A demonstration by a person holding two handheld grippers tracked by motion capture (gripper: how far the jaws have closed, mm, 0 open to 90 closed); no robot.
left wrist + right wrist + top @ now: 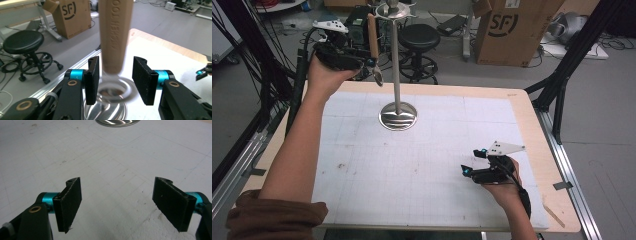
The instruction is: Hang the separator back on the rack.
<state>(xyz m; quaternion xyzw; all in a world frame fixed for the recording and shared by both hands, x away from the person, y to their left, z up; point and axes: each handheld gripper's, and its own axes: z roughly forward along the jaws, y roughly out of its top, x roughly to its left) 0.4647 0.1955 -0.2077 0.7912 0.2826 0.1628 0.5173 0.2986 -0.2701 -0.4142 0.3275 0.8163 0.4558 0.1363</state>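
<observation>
Between parted pads of left hand-held gripper (115, 81): hanging wooden-handled utensil (115, 37), released, untouched.

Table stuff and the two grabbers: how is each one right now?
Wooden-handled utensil: hanging upright from the stand's top.
Metal stand: upright on the table.
Left gripper: jaws open around the handle, pads not pressing.
Right gripper: open, holding nothing, low over the table.

Left gripper (373, 64) and right gripper (472, 162): black bodies, teal collars, brass rivets, flat black ridged jaws, black cables, grey three-cornered top plates. Brown sleeve (274, 217) bunched on the left arm.
</observation>
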